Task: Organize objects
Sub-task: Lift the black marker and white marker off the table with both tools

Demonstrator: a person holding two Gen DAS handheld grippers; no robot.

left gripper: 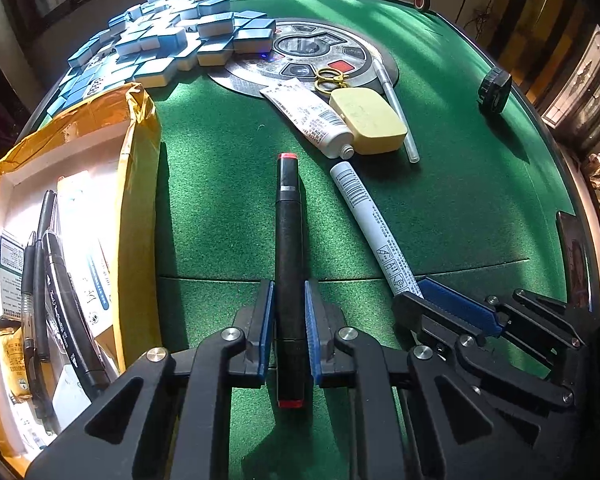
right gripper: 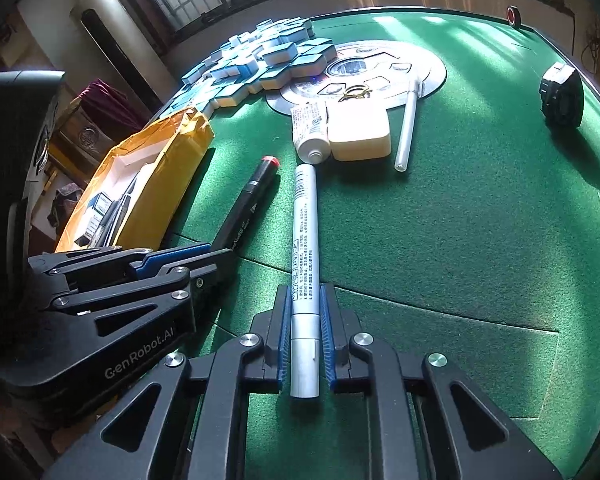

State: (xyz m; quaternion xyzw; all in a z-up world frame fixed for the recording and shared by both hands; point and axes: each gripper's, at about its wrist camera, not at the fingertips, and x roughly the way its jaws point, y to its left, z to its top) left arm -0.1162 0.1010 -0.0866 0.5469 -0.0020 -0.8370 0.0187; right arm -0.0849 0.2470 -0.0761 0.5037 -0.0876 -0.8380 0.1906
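A black marker [left gripper: 288, 232] with red ends lies on the green felt, pointing away from me. My left gripper [left gripper: 289, 292] is shut on its near half, blue pads against both sides. Beside it lies a white marker [right gripper: 305, 232] with printed text, and my right gripper [right gripper: 305, 296] is shut on its near end. Each gripper shows in the other's view: the right gripper [left gripper: 452, 308] at lower right, the left gripper [right gripper: 180, 258] at lower left. An open yellow-wrapped box [left gripper: 140, 184] holding pens and small packets stands to the left, also seen as the box [right gripper: 160, 164].
Blue-and-white mahjong tiles [left gripper: 172, 36] are heaped at the far left. Near the table's round centre panel [left gripper: 312, 50] lie a white tube [left gripper: 312, 116], a pale yellow case [left gripper: 366, 120], a clear pen [left gripper: 396, 108] and gold rings [left gripper: 330, 78]. A black knob [left gripper: 494, 90] sits far right.
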